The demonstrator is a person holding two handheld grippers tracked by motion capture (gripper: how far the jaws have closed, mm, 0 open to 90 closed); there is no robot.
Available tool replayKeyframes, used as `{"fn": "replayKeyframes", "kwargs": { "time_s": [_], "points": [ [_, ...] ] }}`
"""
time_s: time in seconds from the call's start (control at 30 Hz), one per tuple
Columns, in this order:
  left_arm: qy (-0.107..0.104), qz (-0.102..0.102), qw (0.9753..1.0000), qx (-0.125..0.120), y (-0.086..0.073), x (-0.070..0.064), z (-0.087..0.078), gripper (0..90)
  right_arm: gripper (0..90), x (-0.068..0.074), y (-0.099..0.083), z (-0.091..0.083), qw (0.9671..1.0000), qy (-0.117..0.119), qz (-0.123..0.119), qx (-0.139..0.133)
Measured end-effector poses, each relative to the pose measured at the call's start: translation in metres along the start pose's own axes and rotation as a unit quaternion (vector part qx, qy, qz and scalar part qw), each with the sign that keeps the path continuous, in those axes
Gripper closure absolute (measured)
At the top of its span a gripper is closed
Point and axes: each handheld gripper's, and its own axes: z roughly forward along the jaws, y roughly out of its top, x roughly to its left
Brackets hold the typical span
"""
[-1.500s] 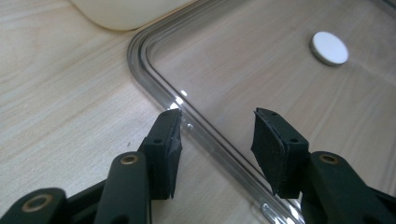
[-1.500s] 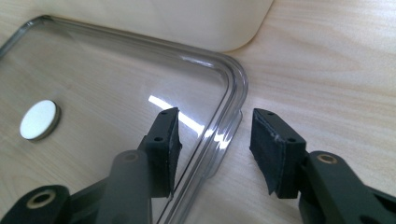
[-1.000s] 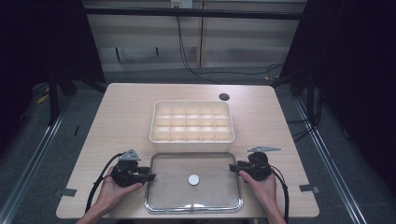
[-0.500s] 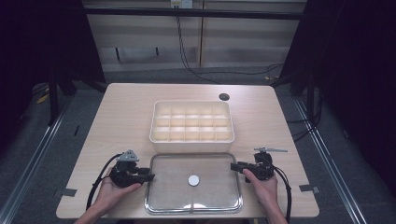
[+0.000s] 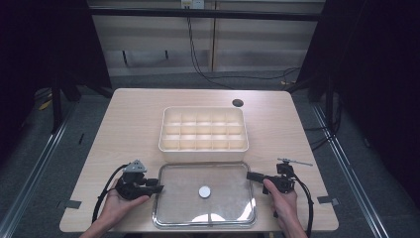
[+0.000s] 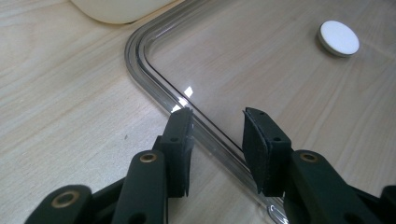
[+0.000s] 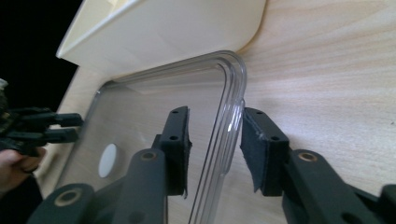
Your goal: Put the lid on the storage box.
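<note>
Two grippers straddle my clear tray (image 5: 168, 218), jaws parted and holding nothing: left gripper (image 6: 215, 133) over its 9 o'clock rim, right gripper (image 7: 215, 133) over its 3 o'clock rim. Compartment box (image 5: 203, 130) touches the tray at 12; bare table (image 5: 124, 124) lies open beyond both

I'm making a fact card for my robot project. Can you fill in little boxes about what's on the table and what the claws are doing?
Lid: clear lid flat on table
Knob: white knob, lid's middle
Box: cream compartment box behind lid
Left claw: open, straddling lid's left rim
Right claw: open, straddling lid's right rim
</note>
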Motion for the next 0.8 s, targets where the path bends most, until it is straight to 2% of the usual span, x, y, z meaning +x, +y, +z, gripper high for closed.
{"fn": "replayKeyframes", "kwargs": {
  "time_s": [0.03, 0.1, 0.23, 0.3, 0.4, 0.57, 0.63, 0.7, 0.8],
  "points": [
    [0.000, 0.000, 1.0000, 0.000, 0.000, 0.000, 0.000, 62.6, 64.8, 0.000, 0.000, 0.000, 1.0000, 0.000, 0.000, 0.000],
    [-0.003, -0.003, 1.0000, -0.001, 0.000, 0.001, 0.000, 62.6, 67.7, 0.002, -0.002, 0.003, 0.9999, 0.015, 0.000, 0.008],
    [-0.002, -0.005, 1.0000, -0.001, 0.000, 0.001, 0.000, 62.6, 67.5, 0.008, 0.001, 0.002, 0.9998, 0.001, -0.016, 0.008],
    [-0.003, -0.004, 1.0000, -0.002, 0.000, 0.001, 0.000, 62.6, 67.5, 0.008, 0.003, 0.001, 0.9997, 0.016, -0.020, 0.003],
    [-0.004, -0.005, 1.0000, -0.003, 0.000, 0.002, 0.000, 62.6, 64.2, 0.009, 0.003, 0.003, 0.9989, 0.021, -0.037, 0.020],
    [-0.002, -0.006, 0.9999, -0.009, 0.000, 0.003, 0.000, 62.1, 66.0, 0.009, 0.007, 0.004, 0.9976, 0.044, -0.048, 0.021],
    [-0.001, -0.007, 0.9999, -0.009, 0.000, 0.003, 0.001, 61.4, 64.8, 0.011, 0.007, 0.007, 0.9971, 0.044, -0.056, 0.027],
    [-0.002, -0.006, 1.0000, -0.007, 0.000, 0.004, 0.000, 61.4, 65.4, 0.011, 0.009, 0.008, 0.9971, 0.042, -0.057, 0.027],
    [-0.003, -0.006, 1.0000, -0.007, 0.000, 0.005, 0.000, 61.4, 66.0, 0.010, 0.010, 0.008, 0.9969, 0.053, -0.051, 0.025]
  ]
}}
